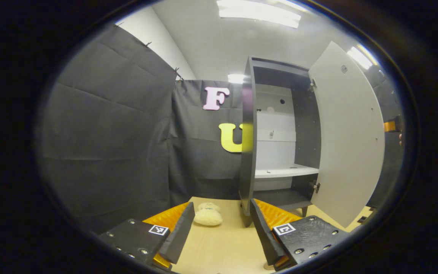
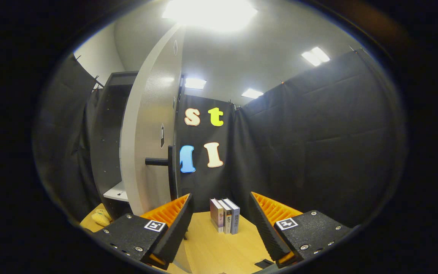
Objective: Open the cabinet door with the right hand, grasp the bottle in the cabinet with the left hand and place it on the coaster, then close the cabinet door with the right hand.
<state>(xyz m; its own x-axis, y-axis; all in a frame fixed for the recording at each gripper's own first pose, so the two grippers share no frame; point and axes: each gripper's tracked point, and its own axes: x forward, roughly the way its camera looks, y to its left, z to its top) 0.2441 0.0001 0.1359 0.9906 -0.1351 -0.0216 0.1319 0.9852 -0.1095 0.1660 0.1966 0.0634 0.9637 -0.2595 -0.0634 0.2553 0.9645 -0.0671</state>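
Note:
The dark cabinet [image 1: 248, 144] stands on the wooden table with its pale door [image 1: 350, 140] swung wide open to the right. Inside are a white back wall and a white shelf [image 1: 285, 171]. My left gripper [image 1: 222, 207] is open, low over the table, a short way in front of the cabinet, holding nothing. A small round tan edge [image 1: 267, 266], perhaps the coaster, peeks out under its right finger. My right gripper [image 2: 221, 198] is open and empty, just right of the door [image 2: 146, 144] and near its dark bar handle [image 2: 162, 161], not touching it.
A cream plush toy [image 1: 208, 215] lies on the table left of the cabinet's foot. Three books [image 2: 225, 220] stand upright on the table ahead of my right gripper. Black cloth walls close the booth behind and to the sides.

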